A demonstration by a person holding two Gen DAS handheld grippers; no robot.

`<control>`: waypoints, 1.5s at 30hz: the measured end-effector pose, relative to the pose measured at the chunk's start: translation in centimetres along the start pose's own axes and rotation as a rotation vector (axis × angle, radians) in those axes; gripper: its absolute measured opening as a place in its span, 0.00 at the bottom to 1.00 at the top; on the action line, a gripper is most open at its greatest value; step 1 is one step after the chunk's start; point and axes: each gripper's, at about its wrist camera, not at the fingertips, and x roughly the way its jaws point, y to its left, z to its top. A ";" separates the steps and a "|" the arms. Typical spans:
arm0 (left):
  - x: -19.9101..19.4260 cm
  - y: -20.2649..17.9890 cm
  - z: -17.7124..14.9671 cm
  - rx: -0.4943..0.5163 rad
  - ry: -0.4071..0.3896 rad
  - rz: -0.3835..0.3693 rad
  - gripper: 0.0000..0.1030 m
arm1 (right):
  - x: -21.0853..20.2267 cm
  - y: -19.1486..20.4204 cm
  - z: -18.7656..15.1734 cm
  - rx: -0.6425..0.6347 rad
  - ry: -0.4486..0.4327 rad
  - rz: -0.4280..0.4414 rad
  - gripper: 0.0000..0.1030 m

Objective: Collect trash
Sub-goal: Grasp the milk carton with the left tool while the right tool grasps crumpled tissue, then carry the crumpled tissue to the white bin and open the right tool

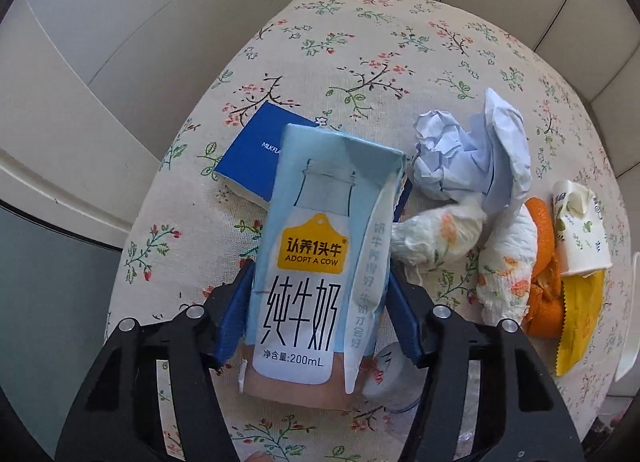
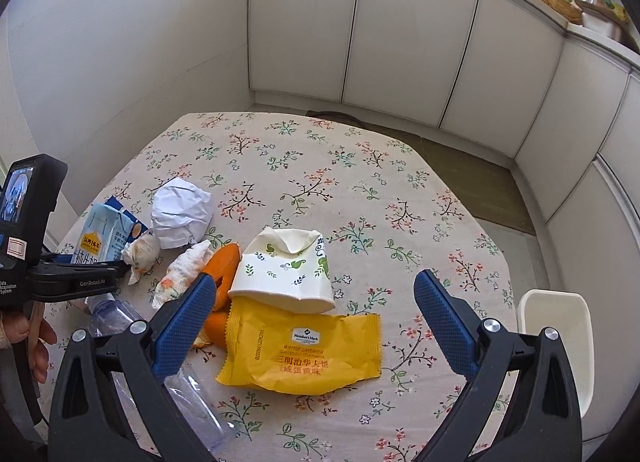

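My left gripper (image 1: 320, 310) is shut on a light blue 200 mL milk carton (image 1: 316, 246), held upright just above the floral tablecloth (image 1: 360, 49); it also shows in the right wrist view (image 2: 102, 236). My right gripper (image 2: 314, 322) is open and empty, hovering over a yellow snack wrapper (image 2: 304, 350) and a crushed paper cup (image 2: 286, 266). Crumpled white paper (image 2: 180, 211), two printed tissue wads (image 2: 142, 252), orange peel (image 2: 224, 266) and a clear plastic bottle (image 2: 116, 314) lie between the grippers.
A dark blue box (image 1: 260, 149) lies behind the carton. A white bin (image 2: 556, 322) stands at the table's right edge. White cabinets (image 2: 400, 41) line the far walls. The far half of the tablecloth (image 2: 320, 149) carries no trash.
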 end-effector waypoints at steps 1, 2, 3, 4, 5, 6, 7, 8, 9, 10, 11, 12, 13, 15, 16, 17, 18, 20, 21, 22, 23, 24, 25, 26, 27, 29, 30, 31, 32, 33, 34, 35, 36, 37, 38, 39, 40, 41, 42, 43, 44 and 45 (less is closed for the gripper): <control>-0.4 0.2 -0.1 -0.009 -0.010 -0.011 0.56 | 0.1 0.1 0.0 -0.002 0.003 0.005 0.94; -0.8 0.2 -0.3 -0.010 -0.019 -0.014 0.56 | 0.2 0.1 0.0 -0.004 0.007 0.016 0.94; -1.4 0.1 -0.4 -0.009 -0.031 -0.018 0.55 | 0.3 0.1 0.1 -0.007 0.013 0.028 0.94; -2.3 0.1 -0.7 -0.010 -0.048 -0.022 0.55 | 0.5 0.2 0.2 -0.007 0.017 0.039 0.94; -3.2 -0.2 -0.8 -0.014 -0.062 -0.028 0.55 | 0.6 0.2 0.5 -0.004 0.023 0.058 0.94; -4.3 -0.1 -1.0 -0.025 -0.083 -0.045 0.55 | 0.8 0.2 0.7 0.002 0.031 0.078 0.94; -5.9 0.0 -1.3 -0.048 -0.114 -0.073 0.55 | 1.1 0.2 1.1 0.012 0.042 0.105 0.94; -7.2 0.3 -1.5 -0.068 -0.140 -0.099 0.55 | 1.3 0.3 1.5 0.022 0.054 0.128 0.94; -8.9 0.5 -1.7 -0.091 -0.174 -0.125 0.55 | 1.8 0.4 2.2 0.038 0.067 0.152 0.94; -10.9 0.8 -2.1 -0.113 -0.215 -0.153 0.55 | 2.2 0.7 2.7 0.050 0.077 0.175 0.94; -12.3 1.1 -2.2 -0.125 -0.248 -0.175 0.56 | 2.8 1.1 3.4 0.056 0.093 0.197 0.94; -13.4 1.2 -1.9 -0.133 -0.281 -0.190 0.56 | 3.4 1.7 3.9 0.057 0.108 0.208 0.94; -14.6 1.4 -1.9 -0.137 -0.317 -0.200 0.56 | 4.0 2.4 4.6 0.055 0.121 0.220 0.94; -17.1 1.7 -2.0 -0.141 -0.393 -0.198 0.56 | 5.2 3.9 5.8 0.049 0.148 0.252 0.94; -18.0 1.7 -2.0 -0.142 -0.423 -0.192 0.56 | 5.9 4.8 6.3 0.046 0.161 0.267 0.94; -18.3 1.7 -1.7 -0.141 -0.437 -0.192 0.56 | 6.5 5.6 6.6 0.043 0.177 0.279 0.94; -18.5 1.6 -1.7 -0.141 -0.444 -0.196 0.56 | 7.3 6.5 7.0 0.044 0.198 0.291 0.94; -18.5 1.6 -1.5 -0.145 -0.441 -0.214 0.56 | 8.7 7.6 7.4 0.062 0.234 0.303 0.94; -18.5 1.6 -1.4 -0.149 -0.438 -0.220 0.56 | 9.5 8.1 7.5 0.077 0.257 0.310 0.93; -18.3 1.7 -1.3 -0.153 -0.432 -0.225 0.56 | 10.2 8.4 7.5 0.092 0.272 0.311 0.94; -18.2 1.8 -1.3 -0.158 -0.428 -0.228 0.56 | 10.9 8.8 7.5 0.105 0.284 0.309 0.93; -18.2 1.9 -1.3 -0.162 -0.424 -0.232 0.56 | 11.4 9.1 7.5 0.109 0.292 0.303 0.93; -18.1 2.0 -1.2 -0.167 -0.420 -0.235 0.56 | 11.8 9.3 7.5 0.108 0.295 0.294 0.93; -18.0 2.0 -1.1 -0.172 -0.419 -0.235 0.56 | 12.2 9.6 7.5 0.104 0.297 0.282 0.93; -18.2 2.1 -1.3 -0.178 -0.419 -0.235 0.56 | 12.6 9.7 7.4 0.102 0.297 0.274 0.93; -18.3 2.4 -1.4 -0.191 -0.414 -0.238 0.56 | 13.4 9.8 7.3 0.105 0.307 0.266 0.93; -18.2 2.5 -1.4 -0.197 -0.410 -0.240 0.56 | 13.7 9.8 7.2 0.110 0.317 0.266 0.89; -18.2 2.6 -1.3 -0.202 -0.405 -0.244 0.56 | 14.1 9.7 7.1 0.112 0.330 0.270 0.78; -18.1 2.5 -1.3 -0.206 -0.398 -0.249 0.56 | 14.5 9.8 6.9 0.111 0.350 0.277 0.72; -18.0 2.5 -1.5 -0.209 -0.394 -0.251 0.56 | 14.8 9.9 6.7 0.109 0.368 0.288 0.60; -17.9 2.5 -1.4 -0.211 -0.390 -0.251 0.56 | 15.0 9.9 6.7 0.108 0.378 0.301 0.53; -17.8 2.4 -1.4 -0.214 -0.387 -0.249 0.56 | 15.0 10.0 6.5 0.106 0.378 0.306 0.52; -17.8 2.5 -1.4 -0.216 -0.386 -0.248 0.56 | 14.7 10.1 6.4 0.096 0.362 0.301 0.51; -17.8 2.5 -1.3 -0.219 -0.386 -0.246 0.56 | 14.4 10.3 6.3 0.080 0.349 0.298 0.51; -17.8 2.6 -1.1 -0.221 -0.385 -0.244 0.56 | 14.1 10.5 6.2 0.069 0.340 0.297 0.51; -17.7 3.0 -1.5 -0.225 -0.383 -0.244 0.56 | 13.7 10.6 6.1 0.059 0.327 0.298 0.50; -17.7 2.9 -1.5 -0.228 -0.381 -0.243 0.56 | 13.3 10.7 6.1 0.052 0.316 0.300 0.50; -17.6 3.0 -1.5 -0.232 -0.378 -0.244 0.56 | 12.9 10.7 6.1 0.047 0.305 0.302 0.50; -17.6 3.0 -1.4 -0.235 -0.374 -0.247 0.56 | 12.3 10.7 6.2 0.044 0.291 0.308 0.50; -17.5 3.2 -1.5 -0.237 -0.371 -0.251 0.56 | 11.9 10.7 6.3 0.046 0.284 0.317 0.50; -17.6 3.2 -1.4 -0.241 -0.371 -0.255 0.56 | 11.5 10.6 6.4 0.048 0.279 0.322 0.50; -17.6 3.3 -1.5 -0.241 -0.372 -0.255 0.56 | 10.8 10.5 6.6 0.046 0.265 0.324 0.50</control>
